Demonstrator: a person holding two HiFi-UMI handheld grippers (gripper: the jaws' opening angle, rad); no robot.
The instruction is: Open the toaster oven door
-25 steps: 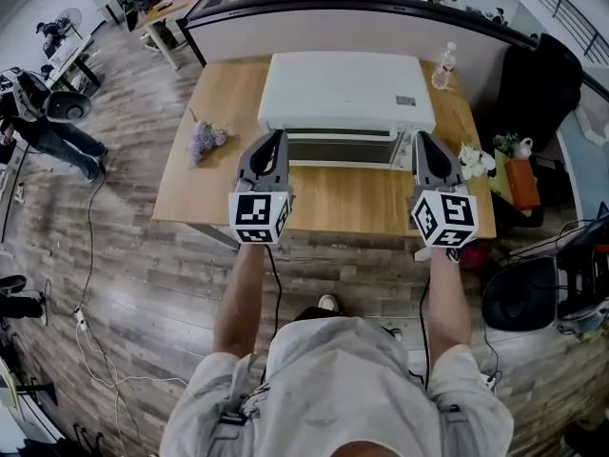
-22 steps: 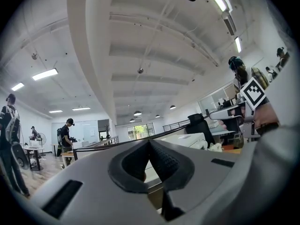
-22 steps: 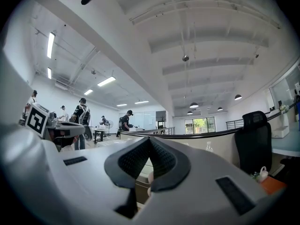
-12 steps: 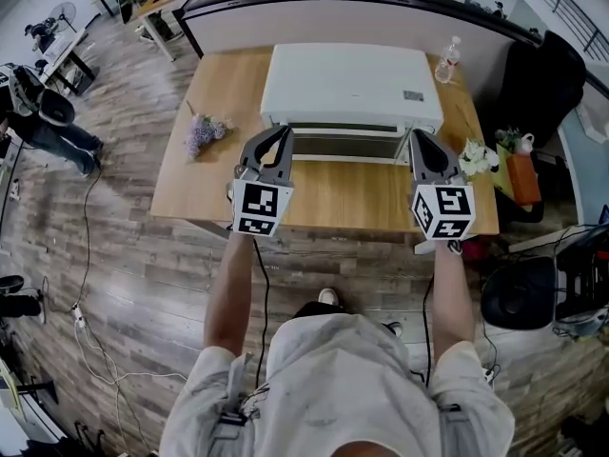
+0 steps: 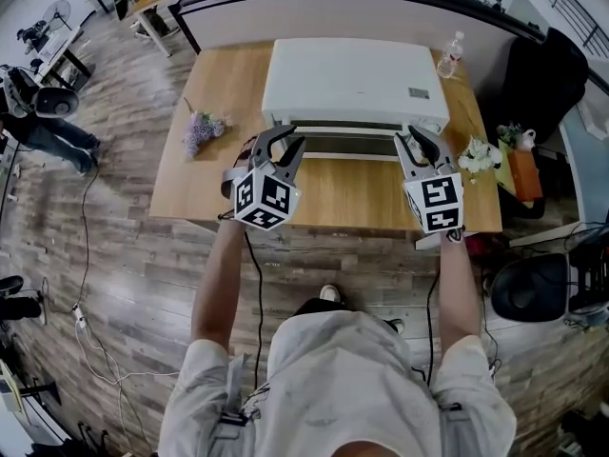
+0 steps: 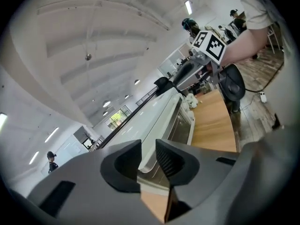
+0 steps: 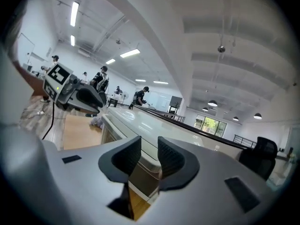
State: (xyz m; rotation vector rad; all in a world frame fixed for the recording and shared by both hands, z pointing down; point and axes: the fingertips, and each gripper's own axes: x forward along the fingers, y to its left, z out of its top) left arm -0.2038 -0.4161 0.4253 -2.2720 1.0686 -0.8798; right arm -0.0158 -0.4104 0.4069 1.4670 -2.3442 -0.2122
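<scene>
Wooden table (image 5: 352, 198), seen from above. White toaster oven (image 5: 352, 79) sits at the table's 12 o'clock edge, front facing the person. Its door (image 5: 347, 147) is a dark glass strip that looks shut, upright against the front. The handle (image 5: 362, 129) is a pale bar running along the top of the door.

Left gripper (image 5: 286, 139) is at the oven's 7 o'clock, tips at the left end of the door front. Its jaws have just been opening and now stand released, with a clear gap. In the left gripper view, the oven's pale front edge and a bit of tabletop show through that gap. The pads press on nothing. I cannot tell whether the handle is already inside the jaws or just ahead of the tips.

Right gripper (image 5: 417, 138) is at the oven's 5 o'clock, tips at the right end of the door front. Its jaws have also just been opening and are released. In the right gripper view, the oven's front corner shows through the gap, and nothing is pinched.

Both grippers point toward 12 o'clock, roughly level with each other, and the door's width lies between them.

Other things on the table:
- Purple flowers (image 5: 202, 131) at the oven's 9 o'clock.
- White flowers (image 5: 476, 156) at 4 o'clock, near the right gripper.
- A bottle (image 5: 447, 60) at 2 o'clock, just beside the oven's back corner.

Off the table:
- A black chair (image 5: 542, 74) at 3 o'clock.
- A person (image 5: 43, 122) standing far out at 9 o'clock on the plank floor (image 5: 143, 284).
- A cable (image 5: 86, 246) trailing across the planks.
</scene>
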